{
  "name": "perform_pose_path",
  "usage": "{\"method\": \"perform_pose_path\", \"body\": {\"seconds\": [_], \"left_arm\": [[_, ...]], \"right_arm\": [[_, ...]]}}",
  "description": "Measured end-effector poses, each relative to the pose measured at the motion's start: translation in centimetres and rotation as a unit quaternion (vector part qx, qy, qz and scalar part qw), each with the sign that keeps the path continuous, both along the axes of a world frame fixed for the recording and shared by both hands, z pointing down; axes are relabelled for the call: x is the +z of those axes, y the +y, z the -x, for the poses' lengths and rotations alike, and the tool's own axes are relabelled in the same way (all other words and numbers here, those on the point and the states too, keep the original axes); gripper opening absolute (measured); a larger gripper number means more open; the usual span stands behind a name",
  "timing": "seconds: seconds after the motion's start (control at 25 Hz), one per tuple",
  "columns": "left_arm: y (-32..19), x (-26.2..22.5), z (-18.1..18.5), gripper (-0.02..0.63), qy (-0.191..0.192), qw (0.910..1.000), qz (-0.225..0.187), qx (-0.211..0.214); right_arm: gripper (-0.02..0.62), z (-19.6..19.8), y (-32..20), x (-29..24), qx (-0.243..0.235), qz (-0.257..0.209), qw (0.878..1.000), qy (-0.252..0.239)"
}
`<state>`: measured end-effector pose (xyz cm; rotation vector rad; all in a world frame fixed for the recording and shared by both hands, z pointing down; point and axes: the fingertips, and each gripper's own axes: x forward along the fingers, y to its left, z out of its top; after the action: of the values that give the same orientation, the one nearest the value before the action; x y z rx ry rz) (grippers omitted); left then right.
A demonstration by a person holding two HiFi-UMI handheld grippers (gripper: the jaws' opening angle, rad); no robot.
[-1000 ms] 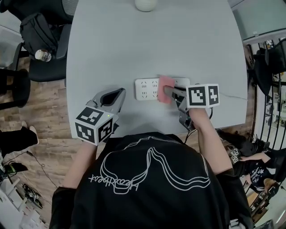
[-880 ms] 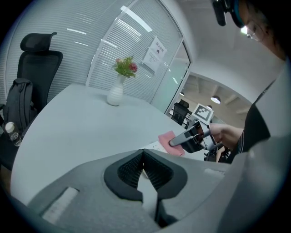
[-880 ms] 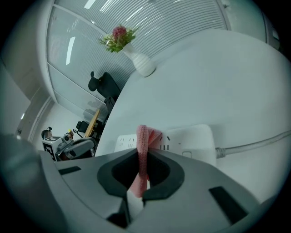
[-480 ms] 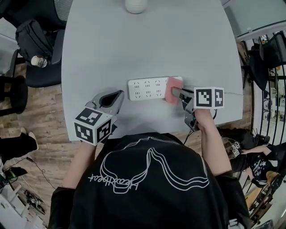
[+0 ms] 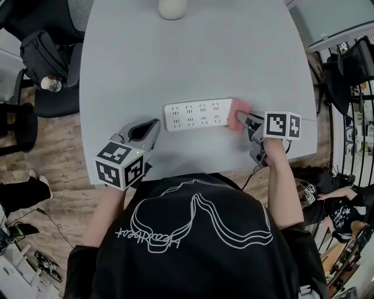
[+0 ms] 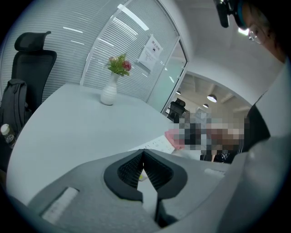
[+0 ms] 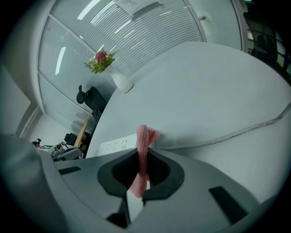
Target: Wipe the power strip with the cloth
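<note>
A white power strip [image 5: 196, 114] lies across the grey table [image 5: 193, 58], near its front edge. My right gripper [image 5: 245, 121] is shut on a pink cloth [image 5: 238, 113], which rests over the strip's right end. In the right gripper view the cloth [image 7: 142, 150] stands pinched between the jaws, with the strip [image 7: 119, 145] just beyond it to the left. My left gripper [image 5: 149, 129] is shut with nothing in it and sits on the table left of and nearer than the strip [image 6: 154, 144].
A white vase [image 5: 172, 8] with flowers [image 6: 119, 65] stands at the table's far edge. The strip's grey cord [image 7: 236, 131] runs off to the right. A black office chair [image 5: 44, 52] with a bag and a bottle stands left of the table.
My right gripper has slid the pink cloth rightward along the strip, from near its middle to its right end. The left gripper has stayed in place.
</note>
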<state>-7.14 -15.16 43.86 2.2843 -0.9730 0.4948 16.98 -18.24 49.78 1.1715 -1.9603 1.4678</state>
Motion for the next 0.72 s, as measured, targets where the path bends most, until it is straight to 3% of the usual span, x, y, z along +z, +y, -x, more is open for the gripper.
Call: {"method": "perform_pose_path", "body": {"seconds": [0.4, 0.72], "left_arm": [[0.4, 0.1, -0.4, 0.012, -0.002, 1.0, 0.004, 0.002], [0.8, 0.5, 0.8, 0.012, -0.002, 0.9998, 0.01, -0.018]], "right_arm": [[0.029, -0.1, -0.3, -0.7, -0.006, -0.02, 1.0, 0.004], [0.031, 4.2, -0.6, -4.7, -0.058, -0.064, 0.996, -0.021]]}}
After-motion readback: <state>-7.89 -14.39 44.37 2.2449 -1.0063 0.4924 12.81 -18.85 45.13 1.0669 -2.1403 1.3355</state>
